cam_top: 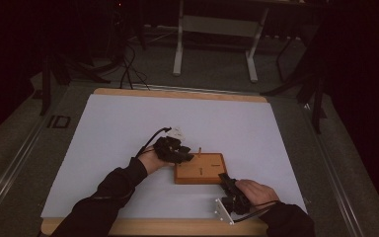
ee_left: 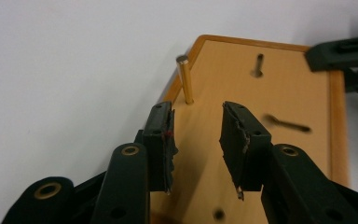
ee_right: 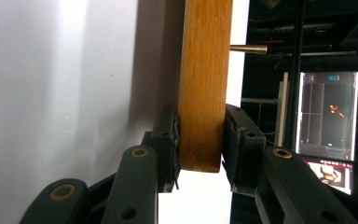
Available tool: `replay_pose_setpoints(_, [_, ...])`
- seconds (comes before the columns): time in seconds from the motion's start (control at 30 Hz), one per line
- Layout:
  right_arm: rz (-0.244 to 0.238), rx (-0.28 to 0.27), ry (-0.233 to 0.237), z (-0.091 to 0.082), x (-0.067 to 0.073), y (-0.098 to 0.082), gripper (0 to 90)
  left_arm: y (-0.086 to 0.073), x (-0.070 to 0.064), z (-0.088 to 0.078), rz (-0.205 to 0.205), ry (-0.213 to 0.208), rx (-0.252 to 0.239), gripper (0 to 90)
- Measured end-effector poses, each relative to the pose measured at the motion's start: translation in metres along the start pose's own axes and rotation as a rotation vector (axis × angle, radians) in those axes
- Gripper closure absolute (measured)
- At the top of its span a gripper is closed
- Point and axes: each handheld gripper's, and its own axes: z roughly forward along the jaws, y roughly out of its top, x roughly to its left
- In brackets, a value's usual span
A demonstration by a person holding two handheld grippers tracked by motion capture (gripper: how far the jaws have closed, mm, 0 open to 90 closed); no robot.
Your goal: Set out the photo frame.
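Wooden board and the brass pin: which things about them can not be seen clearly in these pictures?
- High view: the holes in the wooden board are too small and dim to count.
- Left gripper view: the board's near part is hidden behind the left gripper, and the lying pins are blurred.
- Right gripper view: the board's top face is turned edge-on, and the base of the brass pin is hidden behind its side. The right gripper covers the clamped edge.

The board [ee_left: 261,116] I'm working over is light wood, smooth and faintly satiny, its edge grain plain between my right gripper [ee_right: 200,140]'s matt black plastic jaws. The upright peg [ee_left: 184,79], upper centre, is shiny brass-coloured metal. My left gripper [ee_left: 198,140]'s pads look rough, frayed rubber. The table sheet [cam_top: 128,128] is matt white.
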Motion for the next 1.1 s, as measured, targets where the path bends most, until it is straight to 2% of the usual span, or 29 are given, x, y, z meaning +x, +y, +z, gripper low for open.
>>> replay_pose_setpoints(0.07, [0.002, 0.001, 0.003, 0.0, -0.002, 0.0, 68.5, -0.002, 0.0, -0.004, -0.001, 0.003, -0.007, 64.0])
replay_pose_setpoints(0.1, [0.018, -0.002, 0.023, -0.001, -0.007, 0.0, 68.7, -0.005, -0.001, -0.013, -0.009, 0.018, -0.014, 64.0])
replay_pose_setpoints(0.17, [0.026, -0.007, 0.038, -0.001, -0.012, -0.001, 68.8, -0.007, -0.001, -0.018, -0.013, 0.02, -0.027, 63.9])
replay_pose_setpoints(0.2, [0.032, -0.012, 0.055, -0.001, -0.016, -0.002, 69.0, -0.011, -0.003, -0.028, -0.017, 0.036, -0.034, 63.9])
replay_pose_setpoints(0.23, [0.032, -0.012, 0.055, -0.001, -0.016, -0.002, 69.0, -0.011, -0.003, -0.028, -0.017, 0.036, -0.034, 63.9])
replay_pose_setpoints(0.27, [0.052, -0.016, 0.065, -0.001, -0.022, -0.002, 69.5, -0.017, -0.005, -0.038, -0.021, 0.045, -0.042, 63.9])
replay_pose_setpoints(0.3, [0.054, -0.015, 0.073, -0.001, -0.025, -0.002, 69.6, -0.017, -0.005, -0.038, -0.021, 0.045, -0.042, 63.9])
replay_pose_setpoints(0.33, [0.054, -0.015, 0.073, -0.001, -0.025, -0.002, 69.6, -0.02, -0.007, -0.043, -0.023, 0.054, -0.046, 63.9])
replay_pose_setpoints(0.37, [0.065, -0.017, 0.096, -0.001, -0.031, -0.003, 69.8, -0.022, -0.008, -0.046, -0.022, 0.055, -0.049, 62.0])
replay_pose_setpoints(0.43, [0.074, -0.022, 0.111, -0.001, -0.035, -0.004, 69.8, -0.03, -0.011, -0.058, -0.023, 0.071, -0.053, 62.0])
replay_pose_setpoints(0.57, [0.074, -0.023, 0.141, 0.0, -0.042, -0.005, 69.8, -0.041, -0.014, -0.073, -0.037, 0.09, -0.062, 62.0])
replay_pose_setpoints(0.6, [0.084, -0.025, 0.16, 0.001, -0.047, -0.006, 69.9, -0.044, -0.016, -0.075, -0.039, 0.095, -0.064, 61.2])
replay_pose_setpoints(0.7, [0.093, -0.021, 0.178, 0.002, -0.053, -0.007, 70.1, -0.052, -0.02, -0.082, -0.043, 0.107, -0.066, 59.4])
replay_pose_setpoints(0.93, [0.134, -0.042, 0.242, 0.006, -0.069, -0.011, 70.2, -0.07, -0.034, -0.09, -0.054, 0.095, -0.064, 54.3])
replay_pose_setpoints(1.1, [0.144, -0.043, 0.299, 0.011, -0.083, -0.015, 70.2, -0.081, -0.043, -0.09, -0.067, 0.087, -0.069, 51.8])
